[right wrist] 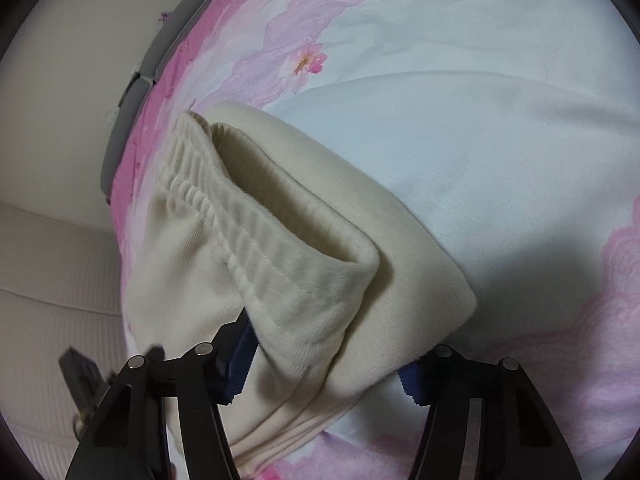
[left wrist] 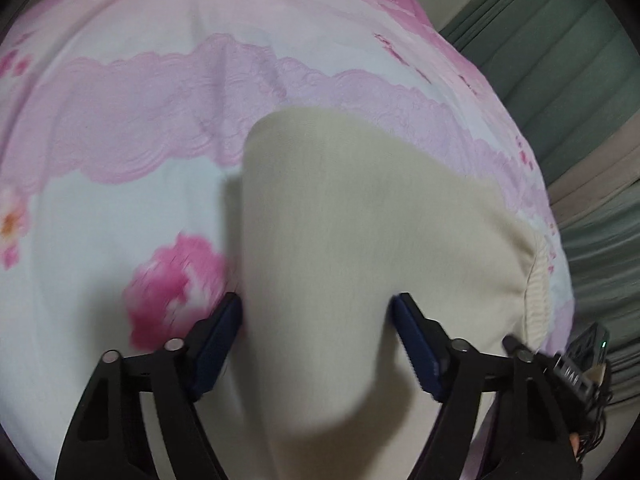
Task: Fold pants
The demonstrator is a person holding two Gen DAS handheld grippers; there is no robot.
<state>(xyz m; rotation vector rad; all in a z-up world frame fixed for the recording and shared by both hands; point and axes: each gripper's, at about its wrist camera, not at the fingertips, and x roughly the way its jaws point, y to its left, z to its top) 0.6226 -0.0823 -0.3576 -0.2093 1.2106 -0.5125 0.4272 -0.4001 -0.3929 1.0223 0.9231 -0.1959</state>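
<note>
The cream pants [left wrist: 360,216] lie folded on the pink and white flowered bedsheet [left wrist: 120,92]. In the left wrist view my left gripper [left wrist: 318,320] is open, its blue-padded fingers [left wrist: 218,344] standing wide on either side of a fold of the pants. The ribbed waistband [left wrist: 536,300] is at the right. In the right wrist view my right gripper [right wrist: 324,368] is open, its jaws astride the pants' [right wrist: 304,240] near end, with the ribbed waistband [right wrist: 256,236] gaping open just ahead. Neither gripper pinches the cloth.
The bedsheet [right wrist: 500,128] covers the bed. A grey bed frame edge [right wrist: 160,64] and a white wall [right wrist: 60,80] are at the left in the right wrist view. Green curtains [left wrist: 560,40] hang at the right in the left wrist view.
</note>
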